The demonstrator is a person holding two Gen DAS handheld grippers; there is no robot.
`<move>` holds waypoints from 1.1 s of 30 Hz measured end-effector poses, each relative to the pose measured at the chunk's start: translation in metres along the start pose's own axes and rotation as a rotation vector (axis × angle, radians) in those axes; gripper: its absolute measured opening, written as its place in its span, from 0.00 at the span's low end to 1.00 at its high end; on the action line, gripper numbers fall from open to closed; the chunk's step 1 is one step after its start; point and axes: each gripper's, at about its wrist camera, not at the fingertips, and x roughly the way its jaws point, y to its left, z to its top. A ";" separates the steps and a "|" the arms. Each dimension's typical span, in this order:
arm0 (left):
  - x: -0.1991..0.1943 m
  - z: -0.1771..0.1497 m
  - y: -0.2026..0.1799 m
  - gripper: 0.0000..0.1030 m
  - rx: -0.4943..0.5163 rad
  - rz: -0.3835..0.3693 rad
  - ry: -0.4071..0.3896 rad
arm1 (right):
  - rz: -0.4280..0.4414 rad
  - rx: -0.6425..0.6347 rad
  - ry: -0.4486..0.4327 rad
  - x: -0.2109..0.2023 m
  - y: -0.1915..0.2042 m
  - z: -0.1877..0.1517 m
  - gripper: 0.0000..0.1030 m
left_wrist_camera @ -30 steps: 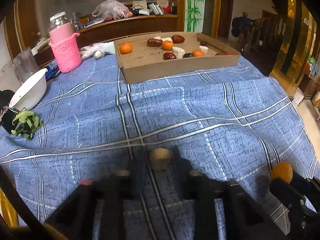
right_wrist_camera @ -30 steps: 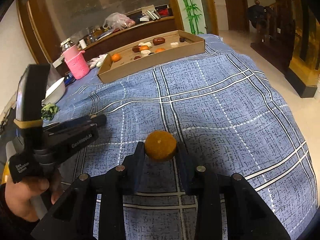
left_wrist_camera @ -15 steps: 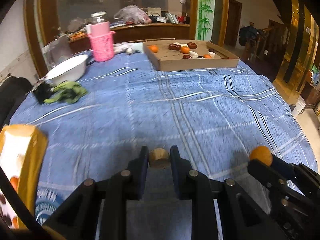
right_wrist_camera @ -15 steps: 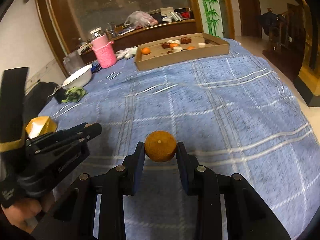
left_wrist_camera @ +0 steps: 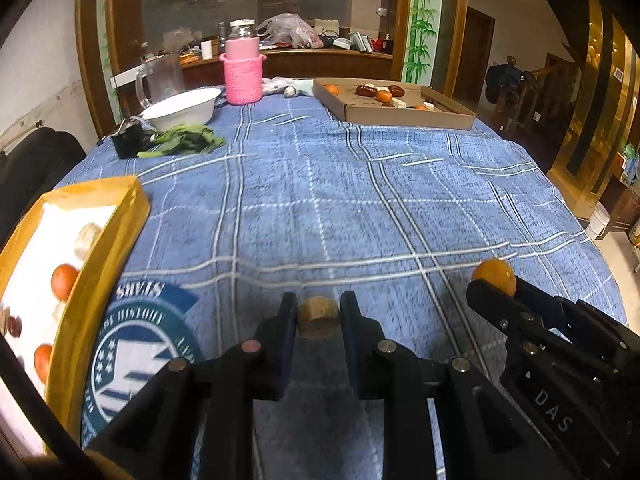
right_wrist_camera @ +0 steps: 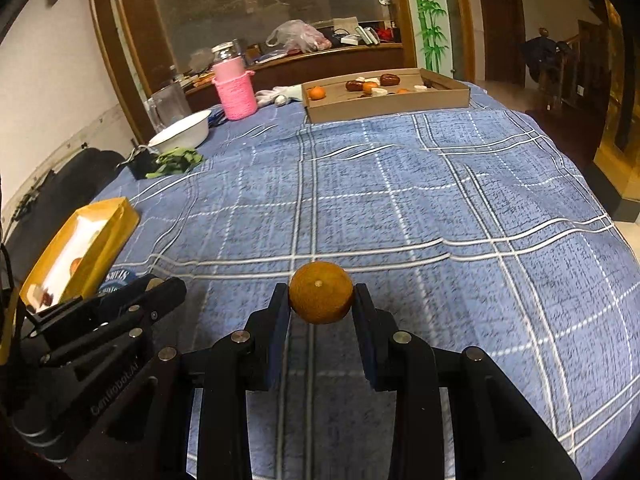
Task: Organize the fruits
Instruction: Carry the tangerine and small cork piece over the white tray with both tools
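Note:
My left gripper (left_wrist_camera: 319, 320) is shut on a small tan, walnut-like fruit (left_wrist_camera: 318, 315), held above the blue plaid tablecloth. My right gripper (right_wrist_camera: 321, 304) is shut on an orange tangerine (right_wrist_camera: 321, 298); the same tangerine (left_wrist_camera: 494, 276) shows at the right of the left wrist view. A yellow box (left_wrist_camera: 100, 264) with a white inside lies at the near left and holds several fruits, among them orange ones (left_wrist_camera: 64, 280). The yellow box (right_wrist_camera: 100, 240) is left of both grippers. Far across the table a cardboard tray (left_wrist_camera: 400, 114) holds tangerines and dark dates.
A white bowl (left_wrist_camera: 182, 109), green leaves (left_wrist_camera: 184, 142) and a small black object stand at the far left. A pink knitted jar holder (left_wrist_camera: 242, 78) and a clear jug (left_wrist_camera: 160, 78) stand at the back. A round printed emblem (left_wrist_camera: 132, 344) lies beside the yellow box.
Both grippers have swung left across the table with their fruits. The cardboard tray has drifted to the far right, and the yellow box has come into view at the left.

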 end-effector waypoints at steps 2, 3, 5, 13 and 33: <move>-0.002 -0.003 0.004 0.24 -0.005 0.006 -0.002 | -0.001 -0.003 -0.014 -0.005 0.004 -0.001 0.30; -0.003 -0.004 0.006 0.24 -0.009 0.007 -0.004 | -0.001 -0.006 -0.014 -0.007 0.005 -0.002 0.30; -0.005 -0.006 0.010 0.24 -0.017 0.009 -0.005 | -0.004 -0.017 -0.014 -0.009 0.009 -0.003 0.30; -0.013 -0.011 0.026 0.24 -0.043 0.038 -0.029 | -0.013 -0.027 -0.035 -0.013 0.018 -0.004 0.30; -0.038 -0.022 0.057 0.24 -0.085 0.082 -0.074 | 0.041 -0.088 -0.043 -0.018 0.058 -0.009 0.30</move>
